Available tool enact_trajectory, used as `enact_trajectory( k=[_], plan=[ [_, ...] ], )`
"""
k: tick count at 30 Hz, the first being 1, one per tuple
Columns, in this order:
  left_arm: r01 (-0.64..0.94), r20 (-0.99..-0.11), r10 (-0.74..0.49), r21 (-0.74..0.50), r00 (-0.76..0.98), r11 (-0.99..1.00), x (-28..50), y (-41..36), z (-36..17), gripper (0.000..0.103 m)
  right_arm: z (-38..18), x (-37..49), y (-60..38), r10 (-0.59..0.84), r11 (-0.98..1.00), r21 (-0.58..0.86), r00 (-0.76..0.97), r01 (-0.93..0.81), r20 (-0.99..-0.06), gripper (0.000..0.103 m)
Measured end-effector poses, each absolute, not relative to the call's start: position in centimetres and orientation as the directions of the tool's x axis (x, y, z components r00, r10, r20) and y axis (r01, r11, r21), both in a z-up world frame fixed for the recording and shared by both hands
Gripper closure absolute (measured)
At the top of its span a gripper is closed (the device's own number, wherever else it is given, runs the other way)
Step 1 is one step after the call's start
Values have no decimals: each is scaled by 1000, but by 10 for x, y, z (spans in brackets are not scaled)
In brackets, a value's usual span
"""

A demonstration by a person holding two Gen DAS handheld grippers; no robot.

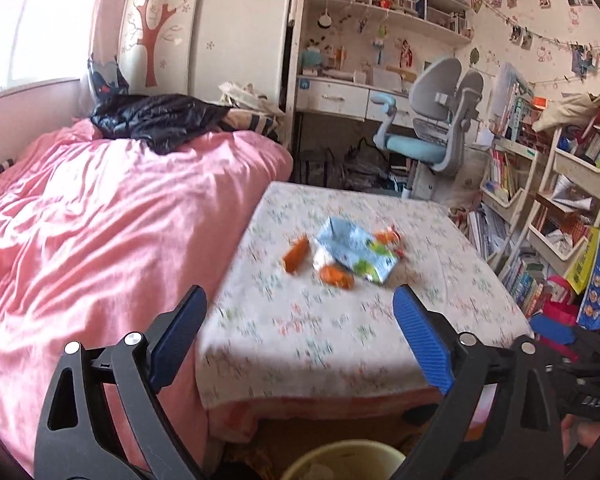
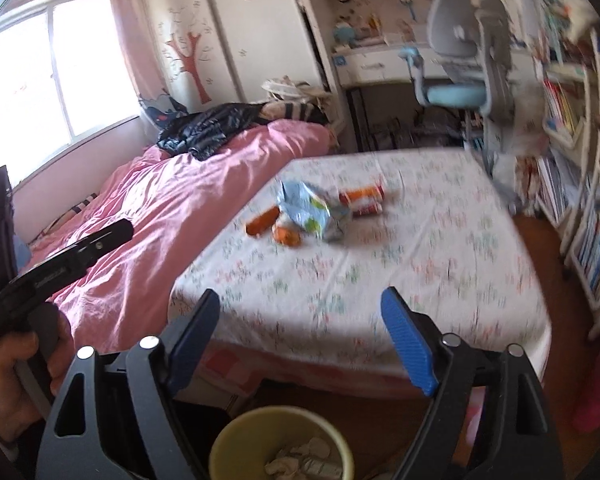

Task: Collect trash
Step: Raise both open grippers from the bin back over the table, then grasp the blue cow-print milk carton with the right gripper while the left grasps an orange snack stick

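At the bottom of the right wrist view sits your yellow bin (image 2: 220, 436), just below the right gripper (image 2: 300, 302); crumpled white scraps (image 2: 296, 460) lie inside it. In the left wrist view only the bin's rim (image 1: 340, 450) shows at the bottom edge.

Your right gripper stands wide, blue pads spread, nothing between them. Your left gripper (image 1: 300, 300) is spread just as wide and empty too. At the lower left of the right wrist view your left hand (image 2: 16, 368) wraps the handle of that tool.

Beyond the fingertips lies the table with the flowered cloth (image 2: 440, 264), with the trash clustered near its middle and well apart from both grippers. In the right wrist view, the nearest pieces are an orange wrapper (image 2: 263, 221), its long axis running from lower left up to the right, and a shorter orange piece (image 2: 287, 235) just beside it. The crumpled blue snack bag (image 2: 312, 210) sits behind them, touching or overlapping the short piece; blur hides which. Farther right lie two small red and white tubes (image 2: 363, 200) side by side, long axes nearly level across the frame.

Left of the table runs the pink bed (image 2: 160, 216), with a dark jacket (image 2: 204, 130) at its far end. A grey and blue desk chair (image 2: 460, 80) stands in the upper right.
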State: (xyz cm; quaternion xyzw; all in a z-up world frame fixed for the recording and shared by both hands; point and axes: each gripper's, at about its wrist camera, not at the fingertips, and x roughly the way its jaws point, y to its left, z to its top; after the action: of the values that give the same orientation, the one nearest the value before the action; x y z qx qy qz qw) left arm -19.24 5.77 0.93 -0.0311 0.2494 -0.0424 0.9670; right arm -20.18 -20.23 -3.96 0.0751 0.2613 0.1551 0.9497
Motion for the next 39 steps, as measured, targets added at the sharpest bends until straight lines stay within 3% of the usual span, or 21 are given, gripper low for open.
enact_trajectory(
  k=[5,7,8,11,22,39],
  plan=[
    [9,-479,-54,-95,876,995,-159,72,10,11,-14,-174,-204,318,948,138,840,-287,-441,19],
    [-28,-525,-23,-90,851,995,-147,76,-4,11,-17,-166,-208,300,954,118,852,-277,-429,19],
    [-44,-564,-23,-104,825,994,-140,79,-9,11,-23,-163,-210,289,957,118,852,-265,-435,19],
    [-27,-556,-42,-116,830,993,-135,80,-11,11,-34,-150,-216,304,951,200,820,-234,-485,19],
    [1,-613,-59,-94,788,996,-97,69,-33,11,-32,-133,-197,308,949,98,824,-299,-476,19],
    [53,-707,-80,-60,703,997,28,61,-73,11,-67,-2,-165,363,918,86,729,-388,-580,19]
  ],
)
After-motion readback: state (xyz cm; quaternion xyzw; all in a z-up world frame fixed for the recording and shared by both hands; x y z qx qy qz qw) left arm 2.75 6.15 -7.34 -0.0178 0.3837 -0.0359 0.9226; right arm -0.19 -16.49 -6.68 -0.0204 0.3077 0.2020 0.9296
